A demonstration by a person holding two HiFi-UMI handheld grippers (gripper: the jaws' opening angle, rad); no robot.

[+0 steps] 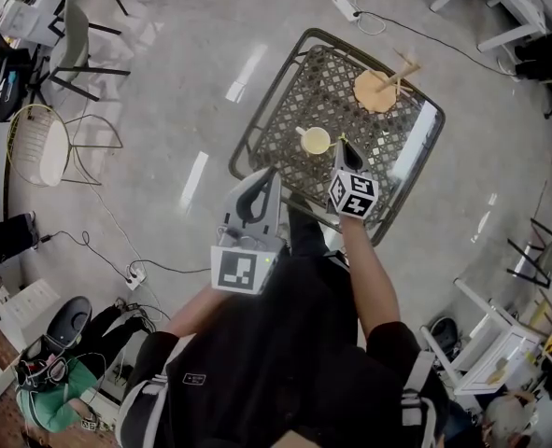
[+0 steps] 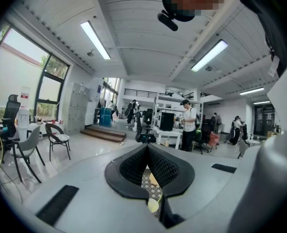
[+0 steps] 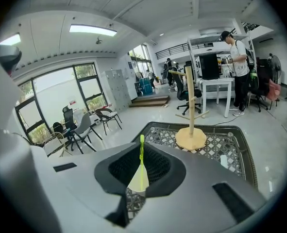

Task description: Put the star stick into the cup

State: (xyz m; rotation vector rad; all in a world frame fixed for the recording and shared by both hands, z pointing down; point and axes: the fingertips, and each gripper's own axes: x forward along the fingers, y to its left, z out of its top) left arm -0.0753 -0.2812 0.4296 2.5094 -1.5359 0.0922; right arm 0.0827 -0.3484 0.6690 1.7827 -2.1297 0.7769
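While the right hand-held gripper (image 1: 343, 152) is clenching the star stick (image 3: 141, 166) lengthwise, probably so its tip leads, it is hovering just beside the cup (image 1: 315, 141) on the worktop (image 1: 280, 124); the left hand-held gripper (image 1: 261, 183) is hanging back, clenched on nothing.

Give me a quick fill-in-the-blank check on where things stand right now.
1. The right gripper is shut on the ___.
2. The cup stands on the ___, left of the wooden stand in the head view.
3. The left gripper has its jaws ___, with nothing between them.
Missing words: star stick; table; shut.
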